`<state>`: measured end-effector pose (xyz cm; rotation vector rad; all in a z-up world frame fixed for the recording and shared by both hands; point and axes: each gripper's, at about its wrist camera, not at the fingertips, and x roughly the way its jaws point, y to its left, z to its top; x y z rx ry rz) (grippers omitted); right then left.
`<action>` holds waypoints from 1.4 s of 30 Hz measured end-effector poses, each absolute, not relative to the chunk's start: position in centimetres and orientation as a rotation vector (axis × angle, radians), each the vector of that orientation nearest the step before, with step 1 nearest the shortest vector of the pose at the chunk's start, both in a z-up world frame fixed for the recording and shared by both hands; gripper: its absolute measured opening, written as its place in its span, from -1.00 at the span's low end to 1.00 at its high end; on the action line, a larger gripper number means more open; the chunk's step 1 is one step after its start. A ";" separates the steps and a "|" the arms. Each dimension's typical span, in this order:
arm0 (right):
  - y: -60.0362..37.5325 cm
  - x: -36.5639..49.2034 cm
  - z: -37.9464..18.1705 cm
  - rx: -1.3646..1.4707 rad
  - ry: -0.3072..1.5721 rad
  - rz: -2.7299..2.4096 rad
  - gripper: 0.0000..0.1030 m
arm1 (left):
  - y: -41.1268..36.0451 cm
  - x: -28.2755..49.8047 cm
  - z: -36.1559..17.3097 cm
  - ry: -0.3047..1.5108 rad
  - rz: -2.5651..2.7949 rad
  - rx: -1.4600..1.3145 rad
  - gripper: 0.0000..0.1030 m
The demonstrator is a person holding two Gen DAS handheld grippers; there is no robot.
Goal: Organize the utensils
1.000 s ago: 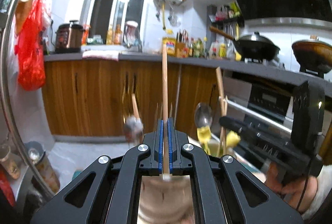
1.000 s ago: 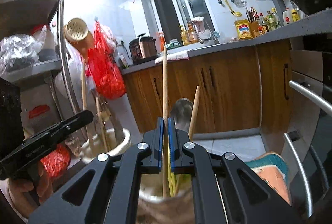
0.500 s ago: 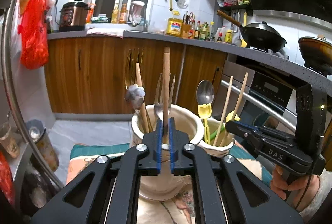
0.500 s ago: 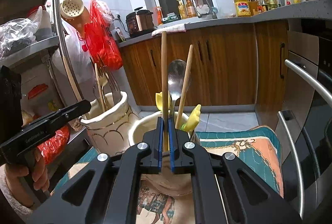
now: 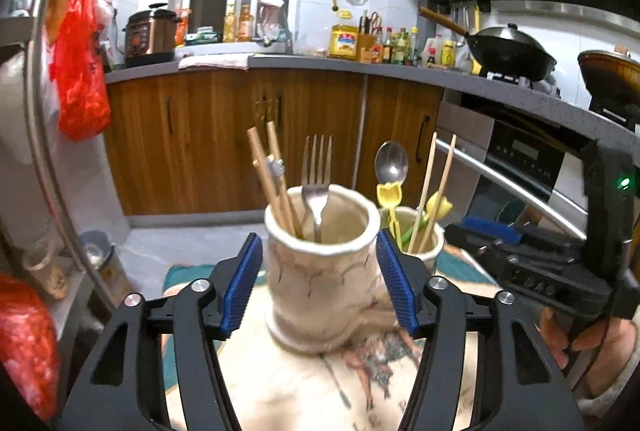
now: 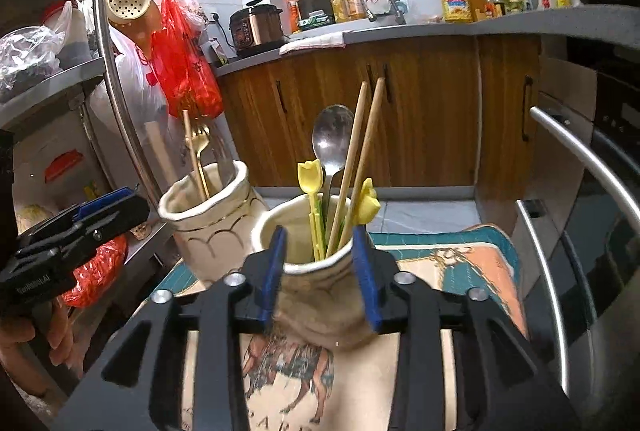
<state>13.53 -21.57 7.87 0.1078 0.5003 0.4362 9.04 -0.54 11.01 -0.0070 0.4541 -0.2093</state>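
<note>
Left gripper (image 5: 320,283): jaws have just been opening, now spread, empty, flanking the near cream ceramic holder (image 5: 320,271). Right gripper (image 6: 320,273): jaws likewise parting, straddling the second cream pot (image 6: 320,295) without a clear pinch. Beyond the blue pads: wooden chopsticks (image 5: 272,183) and steel fork (image 5: 317,183) stand upright inside. Chopsticks look light, stiff, slick; grip mid-shaft. Pots fragile, tippable.

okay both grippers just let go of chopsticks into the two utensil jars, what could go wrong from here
Left gripper: its just-opened fingers flank the left jar; pulling back crooked could tip it.
Right gripper: jaws, also just opened, sit close around the right jar, so one could snag its rim.
The leaning chopsticks could catch on a finger.
</note>
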 end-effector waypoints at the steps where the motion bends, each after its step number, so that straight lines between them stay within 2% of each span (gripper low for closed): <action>1: -21.7 13.0 8.0 0.106 0.499 0.429 -0.25 | -0.5 8.6 11.0 0.456 -0.206 -0.007 0.25; 14: -21.9 6.9 5.5 0.095 0.435 0.333 -0.14 | -0.9 3.0 7.7 0.380 -0.087 -0.013 0.33; 18: -22.7 7.0 4.3 0.125 0.404 0.311 -0.01 | -1.0 2.7 6.3 0.294 -0.027 0.003 0.46; 21: -23.0 6.8 4.3 0.091 0.342 0.295 0.32 | -1.3 2.2 5.8 0.211 0.014 0.072 0.67; 23: -23.0 6.4 4.4 0.068 0.304 0.298 0.61 | -1.6 2.1 5.8 0.178 0.021 0.101 0.80; 26: -23.0 6.2 4.3 0.045 0.266 0.299 0.91 | -1.9 2.1 5.6 0.167 0.008 0.119 0.87; 42: -22.6 6.0 3.8 0.021 0.255 0.307 0.91 | -2.1 2.9 4.7 0.234 -0.040 0.081 0.90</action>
